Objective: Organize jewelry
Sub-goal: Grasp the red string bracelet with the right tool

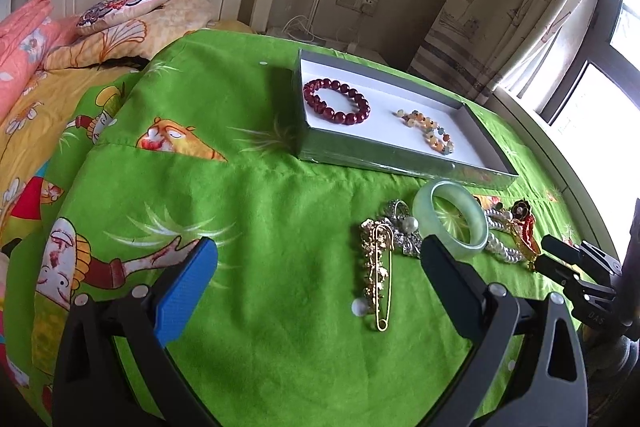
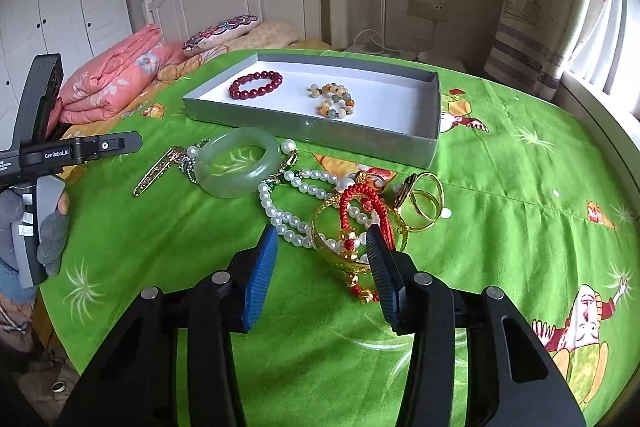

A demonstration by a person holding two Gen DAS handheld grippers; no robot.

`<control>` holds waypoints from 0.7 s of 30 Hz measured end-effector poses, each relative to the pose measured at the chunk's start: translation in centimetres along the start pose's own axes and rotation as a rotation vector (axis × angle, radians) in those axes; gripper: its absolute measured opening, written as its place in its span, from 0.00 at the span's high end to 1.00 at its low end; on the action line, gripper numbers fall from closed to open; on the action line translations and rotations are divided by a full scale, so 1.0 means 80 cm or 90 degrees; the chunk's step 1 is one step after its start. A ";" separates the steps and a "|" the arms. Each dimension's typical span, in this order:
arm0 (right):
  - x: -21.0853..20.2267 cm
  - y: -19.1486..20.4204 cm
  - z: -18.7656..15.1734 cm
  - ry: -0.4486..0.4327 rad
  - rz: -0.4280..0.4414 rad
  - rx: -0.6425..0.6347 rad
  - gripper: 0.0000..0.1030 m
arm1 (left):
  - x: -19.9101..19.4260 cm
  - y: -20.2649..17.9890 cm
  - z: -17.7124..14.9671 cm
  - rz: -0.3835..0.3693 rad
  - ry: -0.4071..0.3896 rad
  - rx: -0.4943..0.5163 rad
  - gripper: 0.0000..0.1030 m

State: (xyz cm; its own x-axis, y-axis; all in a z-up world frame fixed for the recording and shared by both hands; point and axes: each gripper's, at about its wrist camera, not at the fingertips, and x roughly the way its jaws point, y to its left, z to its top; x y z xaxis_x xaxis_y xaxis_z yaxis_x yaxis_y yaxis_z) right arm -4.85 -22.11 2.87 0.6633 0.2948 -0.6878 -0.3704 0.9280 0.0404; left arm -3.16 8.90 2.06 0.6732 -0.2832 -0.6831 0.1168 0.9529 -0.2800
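Note:
A grey tray (image 1: 384, 157) (image 2: 304, 129) holds a dark red bead bracelet (image 1: 337, 101) (image 2: 255, 84) and a pale multicolour bead bracelet (image 1: 430, 131) (image 2: 334, 101). In front of it lie a jade bangle (image 1: 452, 221) (image 2: 237, 167), a gold pin brooch (image 1: 378, 275) (image 2: 154, 173), a pearl necklace (image 2: 288, 211), a red cord bracelet (image 2: 360, 203) and gold rings (image 2: 424, 203). My left gripper (image 1: 320, 259) is open and empty, just before the brooch and bangle. My right gripper (image 2: 320, 247) is open, its fingers either side of the pearls and red cord bracelet.
The jewelry lies on a green cartoon-print cloth (image 1: 248, 219) (image 2: 500, 195) over a round table. A bed with pink and yellow bedding (image 2: 120, 75) stands behind on the left. A curtained window (image 1: 580, 47) is on the right.

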 end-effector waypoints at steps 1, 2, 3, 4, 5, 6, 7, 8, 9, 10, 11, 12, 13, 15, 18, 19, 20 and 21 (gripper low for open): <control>0.000 0.000 0.000 0.000 -0.001 0.001 0.56 | 0.000 0.000 0.000 -0.001 0.000 0.000 0.03; 0.000 -0.001 0.000 0.001 0.000 0.003 0.57 | 0.000 0.000 0.000 -0.002 0.000 0.000 0.03; 0.002 -0.002 0.001 0.004 0.001 0.005 0.57 | 0.000 0.000 0.000 -0.002 0.000 -0.001 0.03; 0.003 -0.003 0.002 0.006 -0.002 0.009 0.58 | 0.000 0.000 0.000 -0.003 0.001 0.000 0.03; 0.005 -0.005 0.004 0.008 -0.006 0.016 0.59 | 0.000 0.000 0.000 -0.004 0.001 0.000 0.03; 0.007 -0.007 0.006 0.011 -0.003 0.027 0.60 | 0.000 0.001 0.001 -0.004 0.001 -0.001 0.03; 0.008 -0.009 0.008 0.012 0.006 0.038 0.62 | 0.000 0.001 0.001 -0.005 0.001 -0.002 0.03; 0.010 -0.010 0.011 0.011 0.017 0.050 0.62 | -0.001 0.001 0.001 -0.006 0.001 -0.002 0.03; 0.011 -0.009 0.012 0.011 0.023 0.054 0.62 | 0.000 0.002 0.001 -0.006 0.001 -0.003 0.03; 0.013 -0.007 0.014 0.013 0.025 0.051 0.62 | 0.000 0.002 0.001 -0.007 0.001 -0.003 0.03; 0.014 -0.005 0.015 0.013 0.026 0.048 0.62 | 0.000 0.002 0.001 -0.007 0.001 -0.004 0.03; 0.015 -0.001 0.017 0.014 0.027 0.045 0.62 | 0.000 0.002 0.001 -0.007 0.001 -0.003 0.03; 0.016 0.001 0.018 0.015 0.026 0.044 0.62 | 0.000 0.002 0.001 -0.007 0.001 -0.003 0.03; 0.020 0.000 0.023 0.021 0.022 0.057 0.62 | -0.001 0.002 0.001 -0.008 0.000 -0.003 0.03; 0.024 -0.011 0.028 0.031 0.026 0.100 0.62 | 0.000 0.002 0.001 -0.009 -0.001 -0.003 0.03; 0.024 -0.016 0.029 0.031 0.025 0.117 0.63 | -0.001 0.002 0.001 -0.009 -0.001 -0.003 0.03; 0.024 -0.021 0.030 0.029 0.023 0.130 0.64 | -0.001 0.002 0.001 -0.010 -0.002 -0.003 0.03; 0.024 -0.027 0.030 0.029 0.025 0.146 0.67 | -0.001 0.002 0.001 -0.010 -0.003 -0.003 0.03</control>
State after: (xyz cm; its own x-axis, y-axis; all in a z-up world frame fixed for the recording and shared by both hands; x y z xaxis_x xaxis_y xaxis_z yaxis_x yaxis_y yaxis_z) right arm -1.27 -22.99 3.21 0.6197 0.3260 -0.7139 -0.2341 0.9450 0.2283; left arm -3.12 9.07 2.12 0.6742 -0.2977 -0.6758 0.1243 0.9478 -0.2936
